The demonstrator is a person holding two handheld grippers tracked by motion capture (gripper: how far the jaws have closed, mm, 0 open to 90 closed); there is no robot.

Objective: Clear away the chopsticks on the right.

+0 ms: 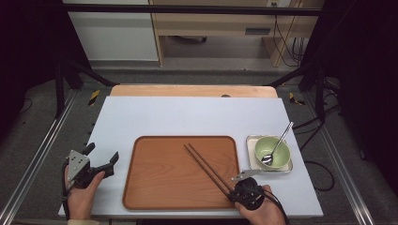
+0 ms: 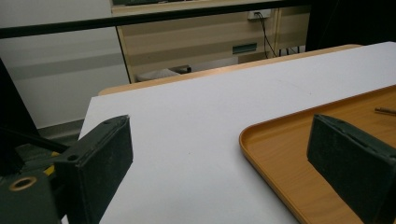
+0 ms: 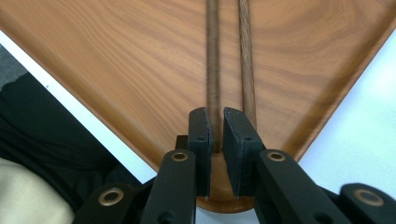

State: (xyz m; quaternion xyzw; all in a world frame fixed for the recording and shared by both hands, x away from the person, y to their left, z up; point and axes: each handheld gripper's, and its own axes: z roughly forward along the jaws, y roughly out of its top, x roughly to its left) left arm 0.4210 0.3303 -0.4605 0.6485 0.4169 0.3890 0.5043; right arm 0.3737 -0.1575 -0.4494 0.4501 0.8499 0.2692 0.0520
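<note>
Two dark wooden chopsticks (image 1: pixel 206 166) lie slanted across a brown wooden tray (image 1: pixel 159 183), their near ends at its front right corner. My right gripper (image 1: pixel 233 191) sits at that corner. In the right gripper view its jaws (image 3: pixel 217 126) stand almost together, with the end of the left, blurred chopstick (image 3: pixel 213 60) between the pads. The other chopstick (image 3: pixel 246 60) lies on the tray (image 3: pixel 116 70) just beside the right pad. My left gripper (image 1: pixel 102 153) hovers open over the white table, left of the tray, with nothing between its jaws (image 2: pixel 219 154).
A green bowl (image 1: pixel 277 157) with a metal spoon (image 1: pixel 278 143) in it stands on a small white square dish (image 1: pixel 251 157) to the right of the tray. Bare white table (image 1: pixel 187 115) stretches behind the tray. The tray's rim (image 2: pixel 261 154) lies between my left jaws' far ends.
</note>
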